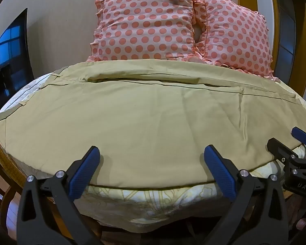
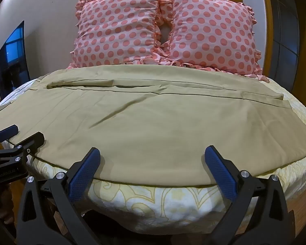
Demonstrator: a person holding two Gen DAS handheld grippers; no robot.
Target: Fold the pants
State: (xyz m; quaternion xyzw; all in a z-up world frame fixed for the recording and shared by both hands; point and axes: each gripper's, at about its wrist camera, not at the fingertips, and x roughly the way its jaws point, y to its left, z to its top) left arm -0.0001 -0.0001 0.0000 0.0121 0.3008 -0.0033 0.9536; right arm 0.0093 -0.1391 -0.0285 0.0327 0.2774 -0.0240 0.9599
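Khaki cotton pants (image 1: 144, 110) lie spread flat across a bed with a white-and-yellow floral cover (image 1: 144, 200), filling mid-frame in both views. The black left gripper with blue pads (image 1: 152, 161) and its right twin (image 2: 152, 161) sit at bottom centre, jaws wide apart, empty. Two pink polka-dot ruffled pillows (image 2: 163, 32) stand at the top.

The only lettering stands on the grippers' black bodies. In the left wrist view, the right gripper (image 1: 299, 143) at the right edge carries pale characters reading "UA5". In the right wrist view, the left gripper (image 2: 20, 135) at the left edge bears a faint printed line, too blurred to read.
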